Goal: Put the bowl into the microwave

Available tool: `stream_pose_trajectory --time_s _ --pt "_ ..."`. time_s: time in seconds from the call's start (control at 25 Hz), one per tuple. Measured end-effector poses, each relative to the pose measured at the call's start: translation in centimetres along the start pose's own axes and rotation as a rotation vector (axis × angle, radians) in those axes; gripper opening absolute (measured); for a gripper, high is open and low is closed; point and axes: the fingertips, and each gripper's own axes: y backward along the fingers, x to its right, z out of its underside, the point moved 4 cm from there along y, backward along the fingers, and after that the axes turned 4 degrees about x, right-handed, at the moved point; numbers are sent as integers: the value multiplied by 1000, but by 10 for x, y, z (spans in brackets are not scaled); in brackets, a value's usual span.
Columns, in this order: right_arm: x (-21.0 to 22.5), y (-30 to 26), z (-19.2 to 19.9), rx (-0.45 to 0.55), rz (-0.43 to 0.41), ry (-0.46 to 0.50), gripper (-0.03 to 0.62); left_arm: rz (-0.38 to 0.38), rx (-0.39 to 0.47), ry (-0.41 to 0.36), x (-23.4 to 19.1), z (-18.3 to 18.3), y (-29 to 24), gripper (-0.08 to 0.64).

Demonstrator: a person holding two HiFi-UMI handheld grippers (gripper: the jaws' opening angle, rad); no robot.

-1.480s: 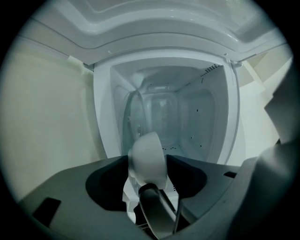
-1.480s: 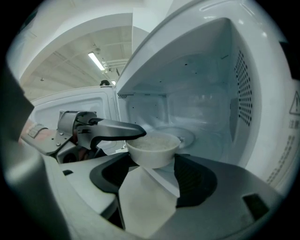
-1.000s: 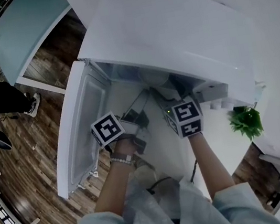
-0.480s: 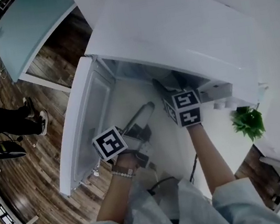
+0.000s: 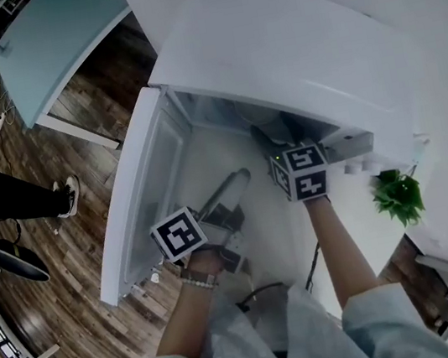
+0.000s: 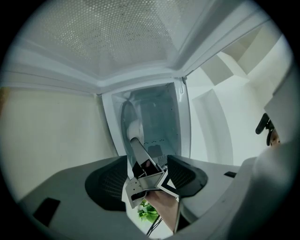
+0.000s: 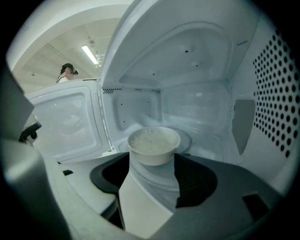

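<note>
Bowl (image 7: pixel 153 145) sat on the turntable inside the microwave (image 7: pixel 197 103), just beyond my right claw (image 7: pixel 152 171), which stood wide and gripped nothing. My left claw (image 6: pixel 147 161) was wide and empty too. Withdrawing crookedly, I judged, could clip the rim and tip it.

pale blue sleeves (image 5: pixel 382 322), a beaded bracelet (image 5: pixel 197 281) at the left wrist, black-and-white marker cubes (image 5: pixel 177 233).

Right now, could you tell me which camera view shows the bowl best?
The right gripper view: the white bowl stands in full sight inside the microwave, just ahead of the open right gripper. In the head view the microwave top hides the bowl; the left gripper view shows no clear bowl.
</note>
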Motion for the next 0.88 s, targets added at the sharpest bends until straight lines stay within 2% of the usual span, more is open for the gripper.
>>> stream_pose_trajectory --time_s 0.24,0.4,0.56,0.8,0.88 --pt "-5 19 -4 18 2 4 291 40 -7 -11 10 2 5 253" --pt "-6 36 -2 11 19 12 211 52 -4 -45 18 2 11 149" --pt "-8 51 0 15 42 -3 178 69 -12 -89 26 2 16 98" --pt "-20 79 -1 45 44 -20 23 104 -23 -164 45 4 22 16" --pt "-24 88 -4 59 40 -15 5 109 -30 -186 51 6 25 -8"
